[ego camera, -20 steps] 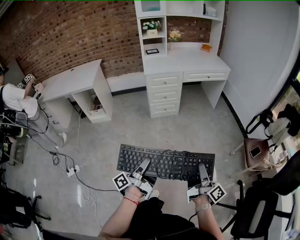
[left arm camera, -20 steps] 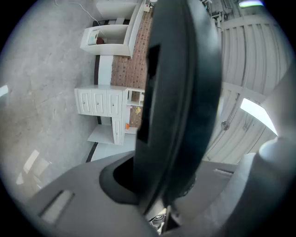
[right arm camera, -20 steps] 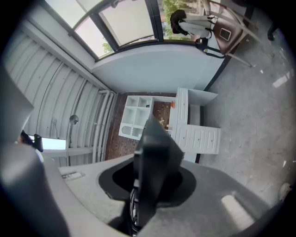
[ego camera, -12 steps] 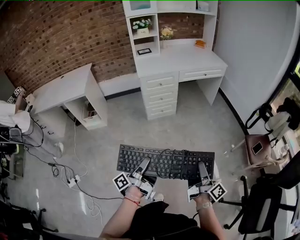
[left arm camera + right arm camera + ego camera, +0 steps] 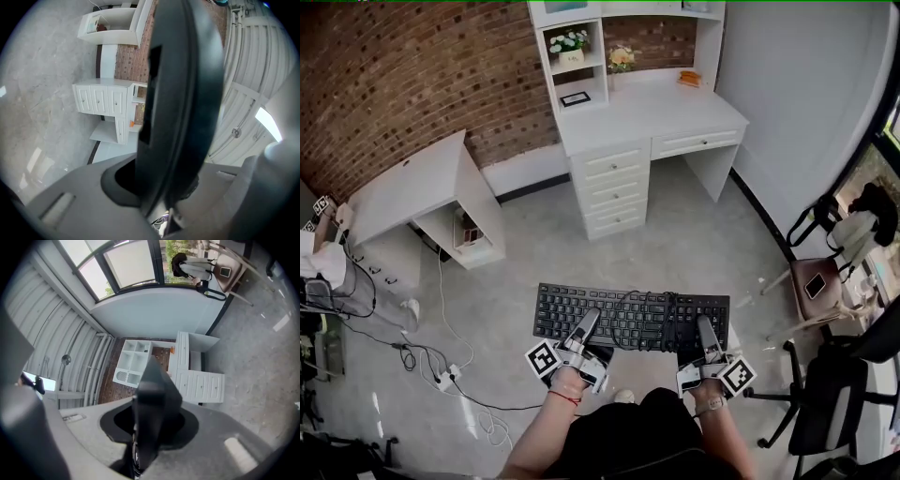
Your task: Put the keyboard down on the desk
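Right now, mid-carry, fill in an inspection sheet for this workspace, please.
Surface: white desk top mostly bare; small orange item at the back.
Job's things: black keyboard held above the floor, short of the desk.
Clutter: phone on a chair seat.
Grippers: left gripper and right gripper both clamp the keyboard's near edge.
Cables: keyboard cable bunched on its keys; floor cables to a power strip.
Surroundings: brick wall, side desk, person at left.

1 kbd (image 5: 628, 317); 2 grippers (image 5: 587, 322) (image 5: 705, 328); 2 white desks (image 5: 649, 114) (image 5: 401, 185); 2 flower pots (image 5: 570, 43) (image 5: 622, 58); 2 chairs (image 5: 814, 292) (image 5: 836, 394).
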